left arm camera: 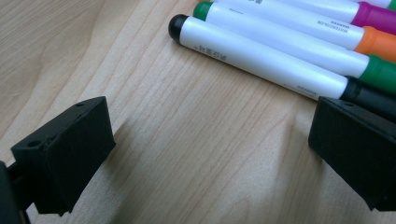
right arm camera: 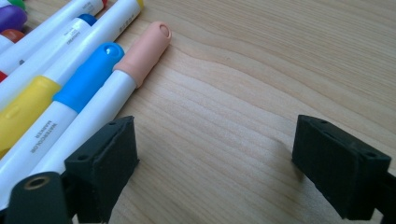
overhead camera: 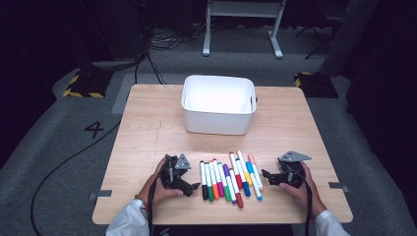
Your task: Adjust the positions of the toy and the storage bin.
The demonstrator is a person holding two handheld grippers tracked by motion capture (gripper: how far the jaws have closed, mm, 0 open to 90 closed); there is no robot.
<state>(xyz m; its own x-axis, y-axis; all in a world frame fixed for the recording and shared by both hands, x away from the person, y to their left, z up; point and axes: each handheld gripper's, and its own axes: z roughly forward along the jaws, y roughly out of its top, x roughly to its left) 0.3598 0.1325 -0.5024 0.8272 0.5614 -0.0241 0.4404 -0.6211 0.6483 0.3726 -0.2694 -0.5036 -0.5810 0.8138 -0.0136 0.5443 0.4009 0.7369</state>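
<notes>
Nothing has gone into the white bin [overhead camera: 218, 104] yet, as far as its bright inside lets you tell; the whole row of markers [overhead camera: 230, 181] lies on the wooden table [overhead camera: 147, 128], on your side of the bin and well apart from it. So, in my judgement, the work is at its very start, with every marker left to pick up and carry over.

Your left gripper [overhead camera: 194, 187] rests low just beside the black-capped marker [left arm camera: 261, 58] at the row's left end, jaws spread wide with nothing between them. Your right gripper [overhead camera: 266, 175] sits just beside the peach-capped marker [right arm camera: 140, 53] at the row's right end, jaws equally wide and empty.

The markers are smooth, round white plastic barrels with coloured caps, packed side by side and touching, likely to roll. The table is pale matt wood with fine grain. The bin is glossy plastic with rounded corners and a rolled rim
</notes>
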